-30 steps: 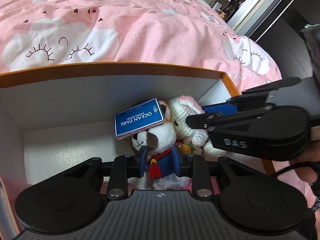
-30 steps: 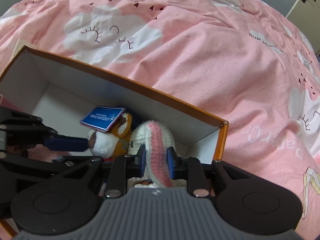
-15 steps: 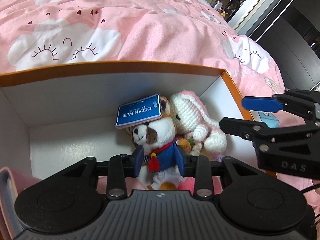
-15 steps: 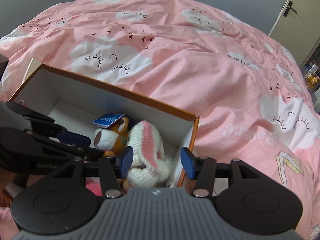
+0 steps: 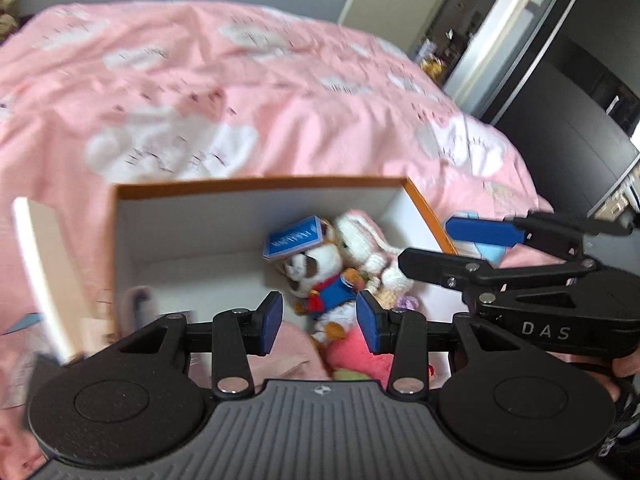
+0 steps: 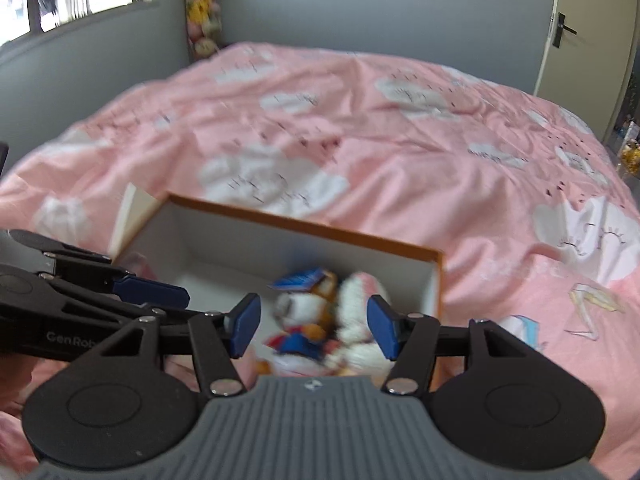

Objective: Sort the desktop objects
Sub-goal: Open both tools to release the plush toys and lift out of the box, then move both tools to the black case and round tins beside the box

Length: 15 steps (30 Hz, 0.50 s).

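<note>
Two grippers, left gripper (image 5: 318, 322) and right gripper (image 6: 312, 327), have just been opening and hold nothing, so both toys lie released. The blue-jacketed plush dog (image 5: 320, 280) and white-and-pink crocheted rabbit (image 5: 366, 246) rest side by side in the orange-rimmed white cardboard box (image 5: 256, 182) on the pink cloud-print bed (image 5: 200, 92), seemingly sorted there.

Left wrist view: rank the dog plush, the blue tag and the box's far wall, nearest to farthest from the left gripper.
From the left gripper:
1. Dog plush, just beyond the fingertips.
2. Blue tag, on the dog's head.
3. Far wall of the box, behind both.
</note>
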Tool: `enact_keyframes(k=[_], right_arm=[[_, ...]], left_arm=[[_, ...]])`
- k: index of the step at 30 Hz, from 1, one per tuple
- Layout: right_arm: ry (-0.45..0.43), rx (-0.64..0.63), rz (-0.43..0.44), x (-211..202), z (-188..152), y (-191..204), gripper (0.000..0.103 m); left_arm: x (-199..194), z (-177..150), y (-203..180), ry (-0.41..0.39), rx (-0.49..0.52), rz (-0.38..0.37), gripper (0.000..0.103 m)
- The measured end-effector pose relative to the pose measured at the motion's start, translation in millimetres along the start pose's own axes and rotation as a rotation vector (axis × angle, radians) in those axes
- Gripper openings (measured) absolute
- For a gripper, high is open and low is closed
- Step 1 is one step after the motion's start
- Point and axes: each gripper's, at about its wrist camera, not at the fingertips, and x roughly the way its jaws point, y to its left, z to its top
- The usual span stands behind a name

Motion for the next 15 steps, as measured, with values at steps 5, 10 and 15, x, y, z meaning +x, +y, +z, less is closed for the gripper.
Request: enact_keyframes(k=[5, 10, 15], right_arm=[[-0.060, 0.033, 0.095, -9, 1, 30, 0.063], [-0.079, 0.022, 0.176, -6, 2, 69, 0.063], [-0.073, -0.032, 0.211, 2, -1, 109, 0.063]], left_arm=[[-47, -5, 29, -0.061, -0.062, 0.084, 0.047], [-86, -15, 60, -0.083, -0.104, 0.214, 0.047], [-110, -27, 85, -0.079, -0.139, 0.325, 0.047]])
